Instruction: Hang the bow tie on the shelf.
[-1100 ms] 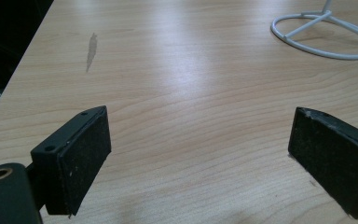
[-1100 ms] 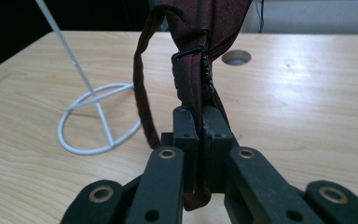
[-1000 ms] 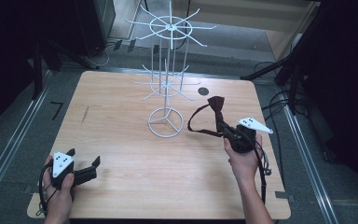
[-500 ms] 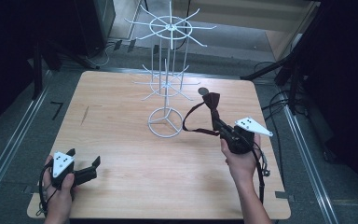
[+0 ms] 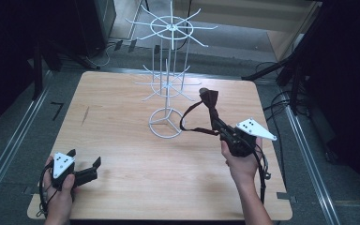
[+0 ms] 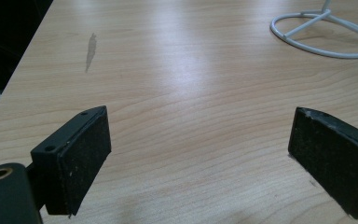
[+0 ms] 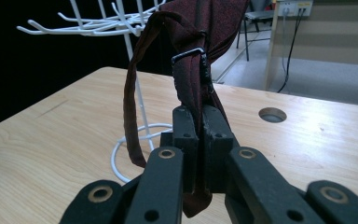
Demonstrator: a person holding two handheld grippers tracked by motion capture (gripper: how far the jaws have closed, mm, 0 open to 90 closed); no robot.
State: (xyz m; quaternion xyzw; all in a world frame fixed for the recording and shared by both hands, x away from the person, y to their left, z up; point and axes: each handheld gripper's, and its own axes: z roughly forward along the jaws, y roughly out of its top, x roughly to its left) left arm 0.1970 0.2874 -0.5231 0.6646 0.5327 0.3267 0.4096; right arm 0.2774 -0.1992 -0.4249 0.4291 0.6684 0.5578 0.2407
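— On the counter (image 5: 122, 117)?
— Pale wood grain, rounded corners, glare down the middle in the left gripper view. Faint grey smear (image 6: 91, 49) toward the left edge. Round cable hole (image 7: 272, 114) far back on the right side.

— Standing on it?
— White wire rack (image 5: 168, 89), ring foot flat on the wood near the middle, two tiers of hooked spokes up a thin post.

— Around the counter?
— Dark grey floor, metal rails (image 5: 9, 145) running along both sides, black stands and loose cables (image 5: 281, 101) at the back and right. Beyond, a light wooden cabinet, seen in the right gripper view with a power strip on it. Mostly dim, black at both edges.

— Left tool (image 5: 82, 169)?
— Low at the near left corner, in a hand (image 5: 58, 190), jaws wide apart, bare wood between the pads (image 6: 81, 158).

— Right tool (image 5: 215, 123)?
— Raised above the right half of the counter, pointing toward the rack, pressed together on a dark red bow tie (image 5: 210, 99).

— And the bow tie itself?
— Off the wood, knot end sticking up past the jaws, just beside the rack's lower spokes, apart from them as far as visible. Strap (image 5: 187, 117) looping down to the left, metal buckle (image 7: 189, 56) just above the clamp.
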